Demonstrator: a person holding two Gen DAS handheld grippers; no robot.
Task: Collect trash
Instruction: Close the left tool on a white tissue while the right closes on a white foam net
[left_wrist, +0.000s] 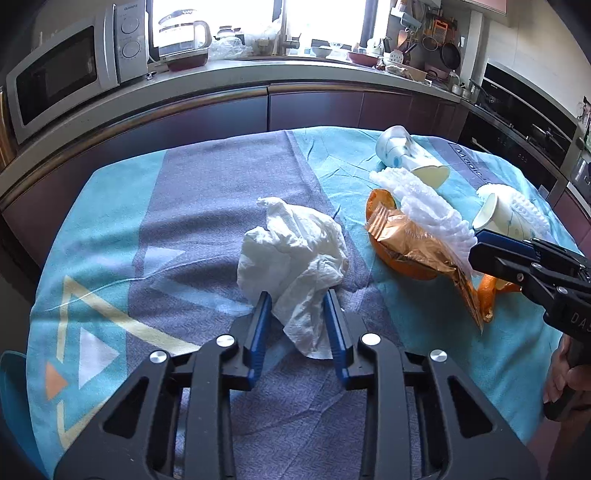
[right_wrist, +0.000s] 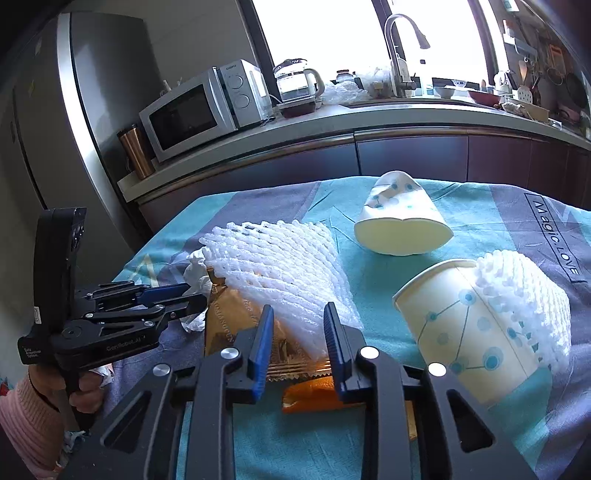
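Observation:
A crumpled white paper towel (left_wrist: 291, 254) lies on the cloth-covered table (left_wrist: 207, 192). My left gripper (left_wrist: 297, 299) is open with its blue fingers on either side of the towel's near end. My right gripper (right_wrist: 299, 314) is open, its fingers around the near edge of a white foam net (right_wrist: 280, 273) that lies on a gold foil wrapper (right_wrist: 229, 317) over orange peel (right_wrist: 314, 397). In the left wrist view the right gripper (left_wrist: 480, 249) sits at the foam net (left_wrist: 424, 203) and wrapper (left_wrist: 417, 247). Two squashed paper cups (right_wrist: 402, 229) (right_wrist: 465, 325) lie further right.
A second foam net (right_wrist: 524, 302) lies against the nearer cup. A kitchen counter with a microwave (right_wrist: 199, 110), a kettle (right_wrist: 299, 81) and a sink tap (right_wrist: 399, 55) runs behind the table. An oven (left_wrist: 524, 122) stands at the right. A teal object (left_wrist: 11, 398) shows at the table's left edge.

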